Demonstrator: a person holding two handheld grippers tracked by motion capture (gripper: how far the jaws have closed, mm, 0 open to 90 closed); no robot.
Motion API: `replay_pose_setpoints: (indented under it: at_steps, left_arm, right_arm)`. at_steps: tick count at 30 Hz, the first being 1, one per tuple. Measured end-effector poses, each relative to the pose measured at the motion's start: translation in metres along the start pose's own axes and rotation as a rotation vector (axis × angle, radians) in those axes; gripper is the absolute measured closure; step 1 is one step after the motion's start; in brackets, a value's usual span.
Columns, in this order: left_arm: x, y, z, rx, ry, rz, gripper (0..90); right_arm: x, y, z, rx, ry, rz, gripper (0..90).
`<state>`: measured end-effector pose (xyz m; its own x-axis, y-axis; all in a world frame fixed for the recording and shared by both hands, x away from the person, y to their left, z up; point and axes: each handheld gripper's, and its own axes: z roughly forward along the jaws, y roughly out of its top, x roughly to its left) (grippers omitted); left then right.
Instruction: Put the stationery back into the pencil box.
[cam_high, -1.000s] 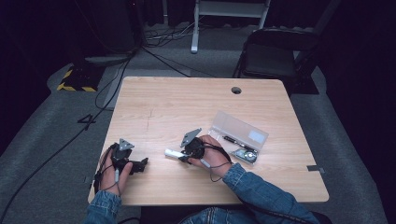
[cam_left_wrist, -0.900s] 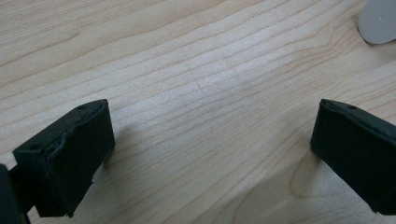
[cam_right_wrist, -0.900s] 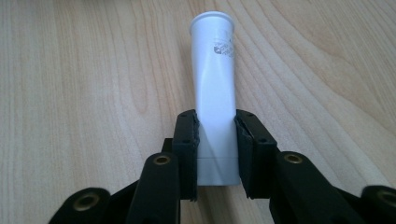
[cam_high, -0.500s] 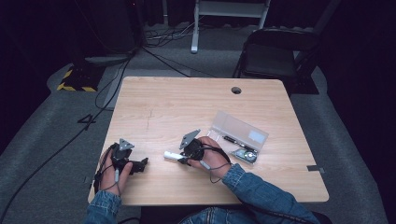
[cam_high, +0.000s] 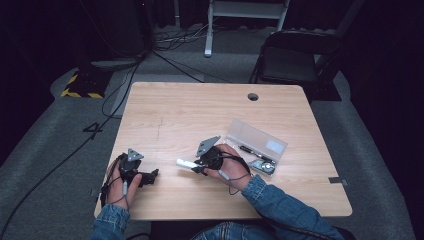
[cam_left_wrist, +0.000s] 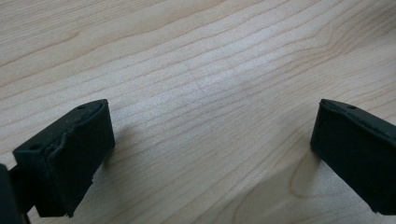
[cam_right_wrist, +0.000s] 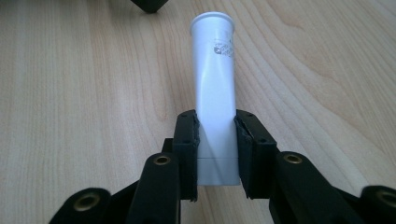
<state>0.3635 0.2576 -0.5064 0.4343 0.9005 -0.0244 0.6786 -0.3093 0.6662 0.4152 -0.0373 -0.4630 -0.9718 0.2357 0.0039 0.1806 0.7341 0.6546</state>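
A white tube (cam_right_wrist: 215, 88) lies between my right gripper's (cam_right_wrist: 215, 149) jaws, which press on its lower end; its rimmed far end points away over the wooden table (cam_right_wrist: 70, 93). From above, the right gripper (cam_high: 200, 166) sits near the table's front middle with the white tube (cam_high: 186, 163) sticking out to the left. My left gripper (cam_high: 150, 175) rests near the front left corner, pointing right. Its jaws stand wide apart in the left gripper view (cam_left_wrist: 205, 158), with bare wood between them.
A clear plastic case (cam_high: 257, 141) lies open right of my right hand, with a dark pen (cam_high: 250, 150) and a small round item (cam_high: 263, 166) by it. A cable hole (cam_high: 253, 96) sits at the table's (cam_high: 200, 110) far side. A chair (cam_high: 295, 60) stands beyond.
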Motion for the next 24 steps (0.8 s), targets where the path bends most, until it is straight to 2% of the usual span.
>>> replay_pose_setpoints:
  at_steps: [9,24]
  left_arm:
    - [0.0,0.0,0.0,-0.001,0.0,0.0,0.0]
    - [0.0,0.0,0.0,-0.001,-0.001,-0.001,0.0]
  right_arm:
    - [0.0,-0.011,-0.031,-0.083,-0.004,0.025,72.0]
    - [-0.01,-0.02,-0.067,-0.11,-0.041,0.048,71.9]
